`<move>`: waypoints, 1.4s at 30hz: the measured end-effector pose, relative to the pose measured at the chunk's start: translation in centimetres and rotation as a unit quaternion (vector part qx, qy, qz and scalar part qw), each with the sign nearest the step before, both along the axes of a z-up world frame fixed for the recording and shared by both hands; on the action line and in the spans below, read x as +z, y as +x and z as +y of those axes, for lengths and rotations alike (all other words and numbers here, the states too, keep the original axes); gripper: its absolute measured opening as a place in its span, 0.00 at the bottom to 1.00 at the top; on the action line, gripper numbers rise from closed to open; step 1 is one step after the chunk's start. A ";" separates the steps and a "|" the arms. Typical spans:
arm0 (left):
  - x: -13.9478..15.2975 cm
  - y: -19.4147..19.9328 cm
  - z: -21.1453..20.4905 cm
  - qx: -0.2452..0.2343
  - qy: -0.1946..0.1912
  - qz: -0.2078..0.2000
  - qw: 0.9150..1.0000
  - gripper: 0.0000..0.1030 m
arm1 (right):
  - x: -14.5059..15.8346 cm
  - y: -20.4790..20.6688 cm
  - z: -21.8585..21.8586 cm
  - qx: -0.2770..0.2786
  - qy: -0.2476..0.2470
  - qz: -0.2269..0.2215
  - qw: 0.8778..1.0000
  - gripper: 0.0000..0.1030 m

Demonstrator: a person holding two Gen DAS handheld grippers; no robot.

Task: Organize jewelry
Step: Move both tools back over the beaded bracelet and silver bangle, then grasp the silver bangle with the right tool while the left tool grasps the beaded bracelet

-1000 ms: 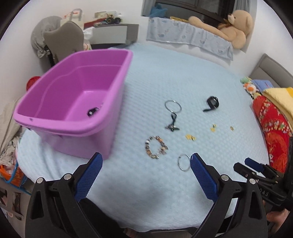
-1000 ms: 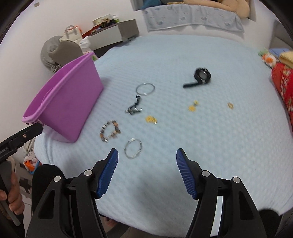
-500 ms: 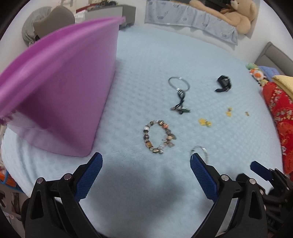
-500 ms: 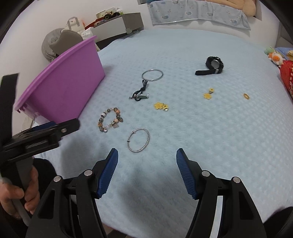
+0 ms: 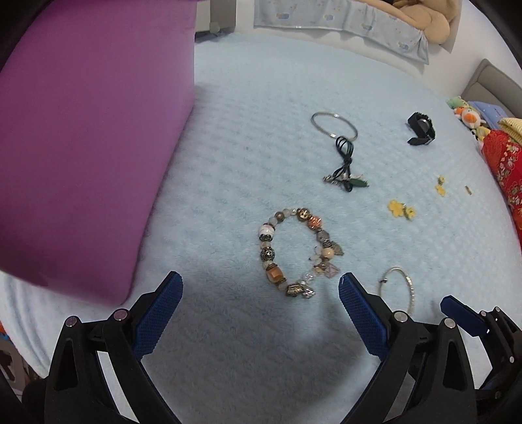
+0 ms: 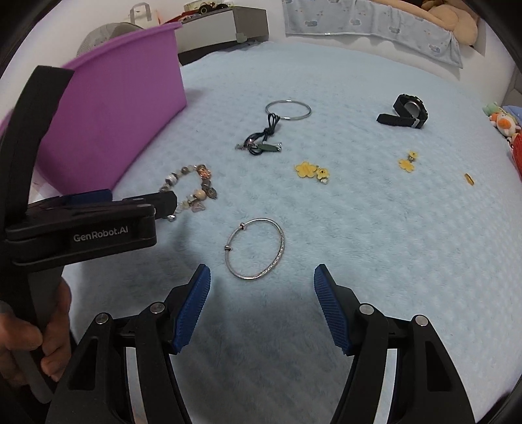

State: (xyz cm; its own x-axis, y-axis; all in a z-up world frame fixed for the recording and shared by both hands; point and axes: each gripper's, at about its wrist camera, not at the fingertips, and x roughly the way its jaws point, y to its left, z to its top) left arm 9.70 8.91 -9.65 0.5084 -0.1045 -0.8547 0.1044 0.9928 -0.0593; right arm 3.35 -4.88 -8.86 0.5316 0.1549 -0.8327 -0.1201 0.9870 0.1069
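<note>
My left gripper is open, low over the blue bedspread, with a beaded charm bracelet just ahead between its fingers; the bracelet also shows in the right wrist view. My right gripper is open, with a silver bangle just ahead of its fingers; the bangle also shows in the left wrist view. Farther off lie a silver ring with a black cord and charms, yellow flower earrings, a second yellow pair, a small gold ring and a black watch.
A purple plastic bin stands close on the left, its inside hidden. The bedspread ends at a headboard with a teddy bear. Red patterned fabric and small plush toys lie at the right edge.
Both grippers have moved down and forward toward the bed. The beaded bracelet now lies between my left fingers and the bangle close before my right. Both grippers stay open.
</note>
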 end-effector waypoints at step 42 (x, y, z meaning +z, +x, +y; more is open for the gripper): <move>-2.4 2.3 -2.5 -0.004 0.029 -0.024 0.999 0.95 | -2.5 3.8 -2.3 -0.022 -0.006 -0.032 0.999 0.61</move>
State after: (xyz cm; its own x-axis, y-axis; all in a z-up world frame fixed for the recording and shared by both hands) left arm 12.01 6.40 -12.05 0.5488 -0.0605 -0.8338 0.1144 0.9934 0.0032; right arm 7.19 -7.14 -11.40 0.5899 0.1195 -0.7986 -0.0822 0.9927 0.0879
